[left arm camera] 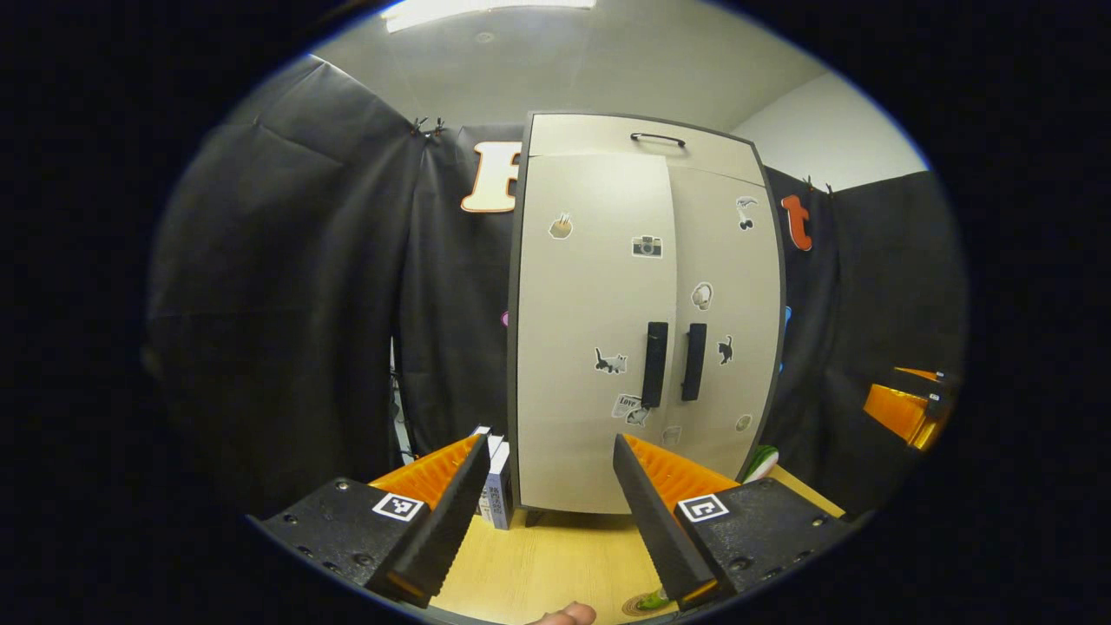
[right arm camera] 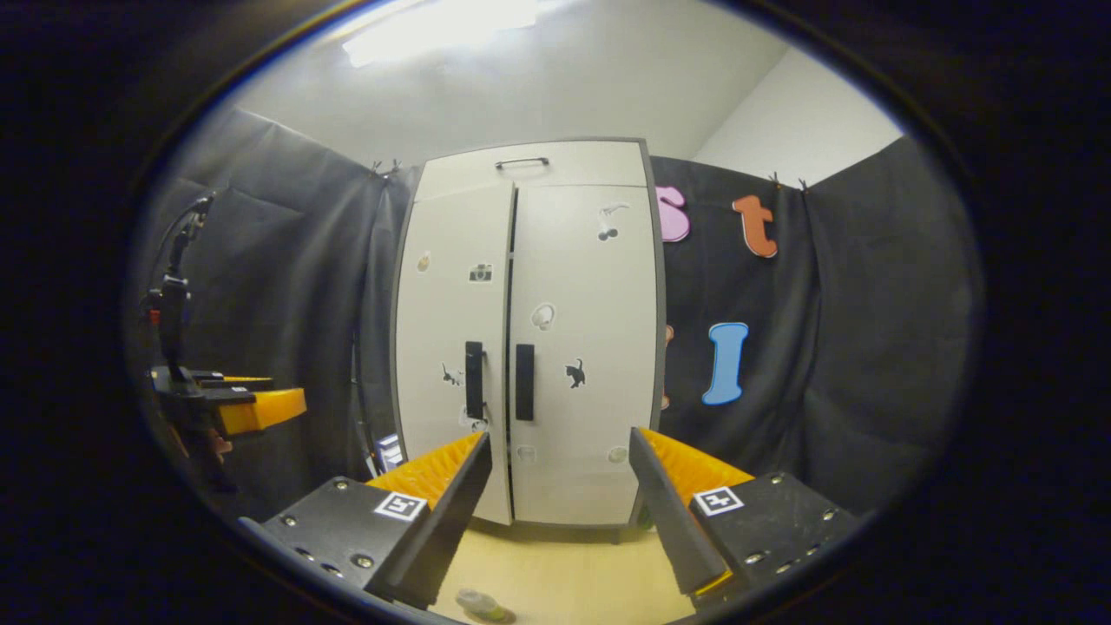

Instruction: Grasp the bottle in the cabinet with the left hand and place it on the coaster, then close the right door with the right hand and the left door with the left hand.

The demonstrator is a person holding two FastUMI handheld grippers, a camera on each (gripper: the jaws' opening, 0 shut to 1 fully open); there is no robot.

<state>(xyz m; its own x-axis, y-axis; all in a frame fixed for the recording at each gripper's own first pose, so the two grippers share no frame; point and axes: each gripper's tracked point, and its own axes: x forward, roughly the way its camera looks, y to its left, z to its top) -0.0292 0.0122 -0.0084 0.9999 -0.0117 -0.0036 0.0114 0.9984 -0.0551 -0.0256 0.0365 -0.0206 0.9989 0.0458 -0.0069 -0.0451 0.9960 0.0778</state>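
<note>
Left gripper view showed the cabinet [left arm camera: 647,312] at twelve o'clock with both doors shut, its two dark handles [left arm camera: 673,363] side by side near the middle seam. The left gripper [left arm camera: 542,521] hung before it over the table [left arm camera: 555,555], fingers apart and empty. At six o'clock, low on the rim, a coaster [left arm camera: 647,601] edge peeked out, though too little showed to be sure.

Right gripper view had the right gripper [right arm camera: 555,512] open and empty as well, the cabinet at twelve and the left gripper at nine. A small bottle [right arm camera: 482,605] seemed to lie or stand at six o'clock on the table; blurred, so I cannot tell its pose or whether it sat on the coaster.

It would likely be light, smooth and a bit slippery; gripping its body mid-height seemed safest.

Stickers dotted the doors; none carried writing I could read surely.
</note>
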